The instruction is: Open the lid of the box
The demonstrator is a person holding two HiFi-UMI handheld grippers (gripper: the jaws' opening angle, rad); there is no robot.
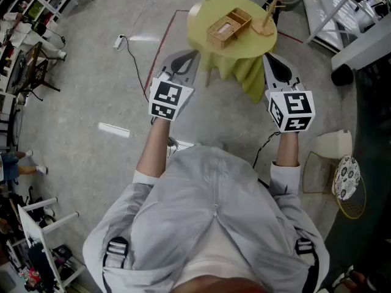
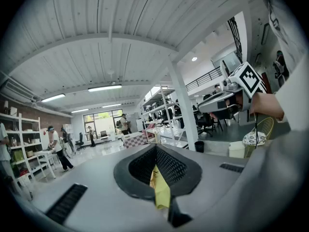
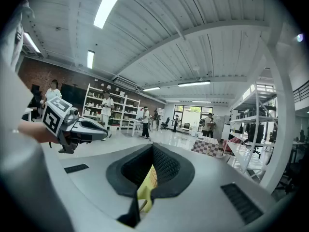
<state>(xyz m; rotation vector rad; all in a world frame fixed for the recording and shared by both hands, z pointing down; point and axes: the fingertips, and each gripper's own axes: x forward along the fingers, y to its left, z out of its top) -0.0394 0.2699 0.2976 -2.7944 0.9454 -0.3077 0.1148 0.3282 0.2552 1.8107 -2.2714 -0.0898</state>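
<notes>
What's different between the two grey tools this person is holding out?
The left gripper points just beside the yellow table's left edge, over bare floor. The right gripper points at the table's draped right edge. The left gripper's marker cube looks more tilted than the right gripper's. Both have their jaws together, hold nothing, and stop short of the wooden box.

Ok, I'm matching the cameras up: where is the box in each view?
Head view: box top centre, on the yellow table.
Left gripper view: box not made out; a sliver of table shows between the jaws.
Right gripper view: the same, a table sliver between the jaws.
Shared landmark: the yellow table.
</notes>
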